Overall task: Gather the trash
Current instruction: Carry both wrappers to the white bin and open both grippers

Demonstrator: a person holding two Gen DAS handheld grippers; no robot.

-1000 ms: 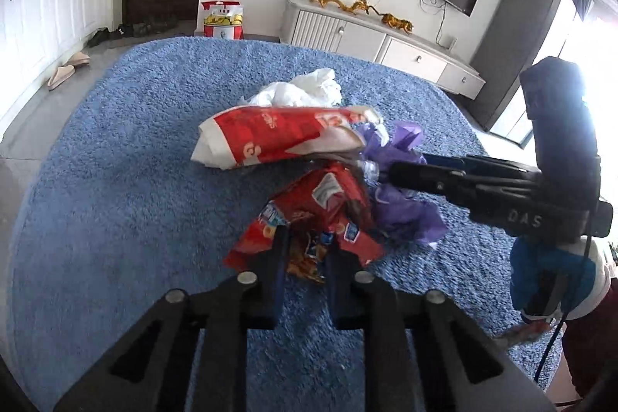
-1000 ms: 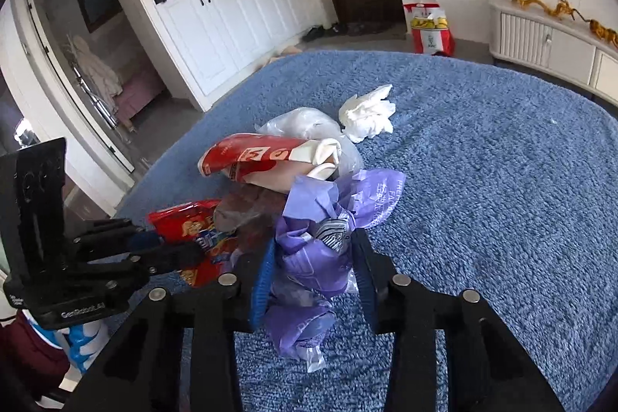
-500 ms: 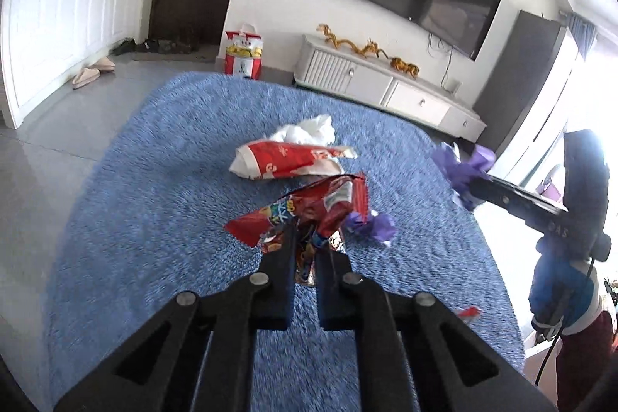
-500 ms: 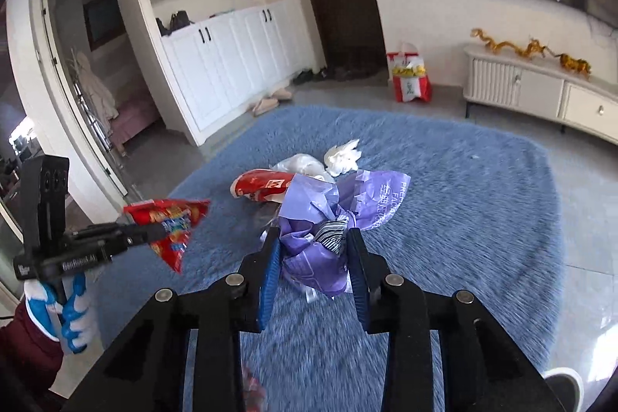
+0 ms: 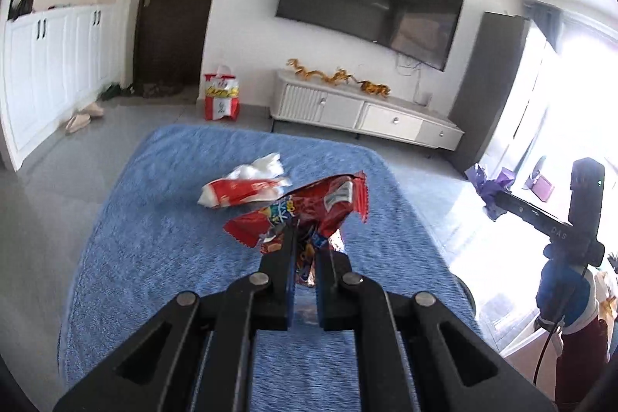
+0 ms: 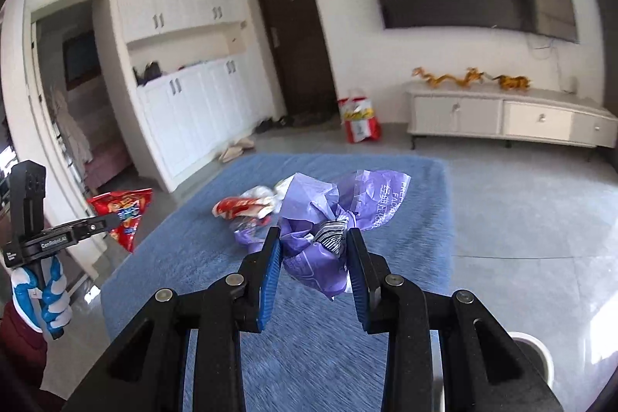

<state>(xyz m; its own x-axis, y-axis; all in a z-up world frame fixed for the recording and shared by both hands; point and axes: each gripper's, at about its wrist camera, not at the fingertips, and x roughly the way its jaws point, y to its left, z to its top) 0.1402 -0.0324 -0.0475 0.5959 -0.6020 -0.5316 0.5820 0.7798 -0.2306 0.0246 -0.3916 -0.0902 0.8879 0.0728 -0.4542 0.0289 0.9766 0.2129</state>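
Red-and-white wrapper [image 5: 241,192] and white tissue [image 5: 260,169] lie on blue rug [image 5: 154,242].

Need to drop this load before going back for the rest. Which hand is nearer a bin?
Probably right. A white round rim, perhaps a bin, sits beside the right gripper, which is shut on the purple wrapper. The left gripper holds the red snack bag; no bin shows near it.

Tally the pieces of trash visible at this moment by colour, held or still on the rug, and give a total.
Red: 2, the snack bag shut in the left gripper, and the red-and-white wrapper on the blue rug.
Purple: 1, the purple plastic bag clamped in the right gripper.
White: 1, the crumpled tissue on the rug.
Total: 4
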